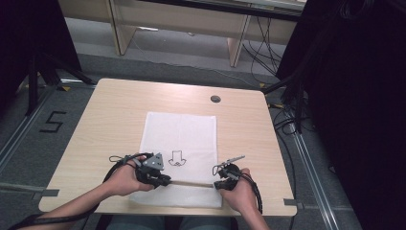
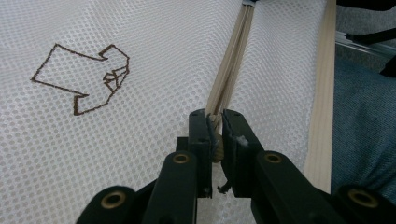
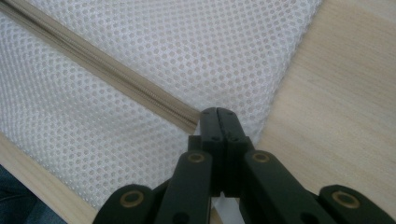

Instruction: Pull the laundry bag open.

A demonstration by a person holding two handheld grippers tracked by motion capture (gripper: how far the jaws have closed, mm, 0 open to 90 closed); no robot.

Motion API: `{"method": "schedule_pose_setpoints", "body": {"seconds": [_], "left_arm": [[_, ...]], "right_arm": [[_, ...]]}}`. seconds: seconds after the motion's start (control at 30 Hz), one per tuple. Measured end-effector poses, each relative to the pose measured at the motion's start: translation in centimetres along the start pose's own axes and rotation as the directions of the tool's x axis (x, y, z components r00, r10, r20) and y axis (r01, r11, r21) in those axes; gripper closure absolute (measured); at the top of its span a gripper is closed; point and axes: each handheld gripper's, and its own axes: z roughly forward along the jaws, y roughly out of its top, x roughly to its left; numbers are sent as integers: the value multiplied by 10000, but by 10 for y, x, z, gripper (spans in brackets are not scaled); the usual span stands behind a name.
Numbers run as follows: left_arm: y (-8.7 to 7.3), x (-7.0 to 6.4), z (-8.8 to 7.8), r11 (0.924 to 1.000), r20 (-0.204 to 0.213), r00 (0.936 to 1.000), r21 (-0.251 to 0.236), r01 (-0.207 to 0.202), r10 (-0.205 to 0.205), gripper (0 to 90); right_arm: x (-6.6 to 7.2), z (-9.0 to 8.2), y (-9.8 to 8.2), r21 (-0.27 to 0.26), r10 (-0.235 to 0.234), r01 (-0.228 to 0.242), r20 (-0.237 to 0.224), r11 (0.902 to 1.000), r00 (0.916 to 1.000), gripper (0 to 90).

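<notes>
While it lies flat near the tabletop's (image 1: pixel 110 115) front edge, white mesh zip bag (image 1: pixel 184 132) looks limp, light. Left gripper (image 2: pixel 215 122) fingers pinch the beige zipper pull (image 2: pixel 217 149); right gripper (image 3: pixel 218 114) fingers clamp bag's zipper-end corner. Hold there.

A white mesh bag (image 1: pixel 182 139) lay flat on the table, its beige zipper (image 1: pixel 191 183) running across the near end.

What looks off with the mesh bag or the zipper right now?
Nothing stands out. The white mesh bag lies flat and square on the table; its beige zipper runs straight between the left gripper, shut on the pull, and the right gripper, clamped at the bag's end.
</notes>
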Motion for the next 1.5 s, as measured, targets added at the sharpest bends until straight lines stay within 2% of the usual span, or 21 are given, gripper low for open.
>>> {"method": "schedule_pose_setpoints", "body": {"seconds": [0.03, 0.07, 0.2, 0.23, 0.3, 0.4, 0.47, 0.77, 0.83, 0.87, 0.9, 0.93, 1.0, 1.03, 1.07, 1.17, 1.27, 1.3, 1.37, 1.47, 1.5], "left_arm": [[0, 1, -1, 9997, -42, 9998, 132, -207, 207, 823], [-1, 0, 0, 10000, 38, 10000, -15, -26, 26, 823], [0, 1, -2, 9996, -42, 9996, 142, -263, 263, 823], [-1, 1, -2, 9999, -11, 9999, 79, -144, 144, 823], [-2, 2, -4, 9997, -58, 9997, 99, -235, 236, 823], [-3, 1, -4, 10000, 16, 10000, -73, 35, -35, 823], [-2, 2, -5, 9996, -44, 9997, 124, -247, 247, 823], [-7, 3, -7, 9999, 48, 10000, -98, 74, -73, 823], [-6, 4, -8, 9998, -40, 9999, 104, -139, 139, 823], [-7, 3, -8, 10000, -7, 10000, -33, 26, -26, 823], [-7, 4, -8, 9999, -61, 9999, 52, -111, 111, 823], [-7, 3, -8, 9999, -7, 9999, -74, 130, -130, 823], [-8, 4, -9, 9999, -154, 9998, 102, -90, 91, 823], [-8, 5, -9, 9999, -88, 9999, 77, -105, 106, 823], [-9, 5, -9, 9999, -46, 9999, -49, 105, -105, 823], [-9, 6, -10, 9998, -73, 9999, 121, -137, 138, 823], [-8, 6, -10, 9999, -32, 9999, -27, -142, 142, 823], [-9, 6, -10, 9998, -120, 9998, 150, -163, 165, 823], [-10, 7, -11, 10000, -53, 10000, -16, -60, 60, 823], [-12, 7, -14, 10000, -47, 10000, 21, -1, 1, 823], [-13, 6, -14, 9998, -27, 9998, -74, 174, -175, 823]], "right_arm": [[0, 0, 0, -1, 7, -7, -2, 10000, 10000, 900], [0, 0, 0, -2, 6, -6, 3, 10000, 10000, 900], [-1, 1, 0, -64, -165, 165, -63, 9998, 9998, 900], [-1, 0, 0, -50, -112, 111, -57, 9999, 9999, 900], [-1, 0, 0, -51, -113, 113, -53, 9999, 9999, 900], [-1, 0, 0, -44, -99, 99, -58, 9999, 9999, 900], [-1, 0, 0, -53, -113, 113, -43, 9999, 9999, 900], [0, 0, 0, -40, 41, -41, -20, 10000, 10000, 900], [0, 0, 0, -25, 27, -27, -24, 10000, 10000, 900], [0, 0, 0, -46, -45, 45, -33, 10000, 10000, 900], [0, 0, 0, -16, 65, -65, -23, 10000, 10000, 900], [0, 0, 0, -43, 50, -50, 1, 10000, 10000, 900], [0, 0, 0, -59, 61, -61, -5, 10000, 10000, 900], [0, 0, 0, -29, 2, -2, -34, 10000, 10000, 900], [-1, 1, 0, -58, -113, 112, -60, 9999, 9999, 900], [0, 0, 0, -30, 24, -24, -14, 10000, 10000, 900], [-1, 1, 0, -74, -173, 172, -58, 9998, 9998, 900], [0, 0, 0, -34, 23, -23, -22, 10000, 10000, 900], [0, 0, 0, -43, 29, -29, -18, 10000, 10000, 900], [-1, 0, 0, -59, -150, 150, -54, 9999, 9999, 900], [-1, 0, 0, -50, -115, 115, -42, 9999, 9999, 900]]}}
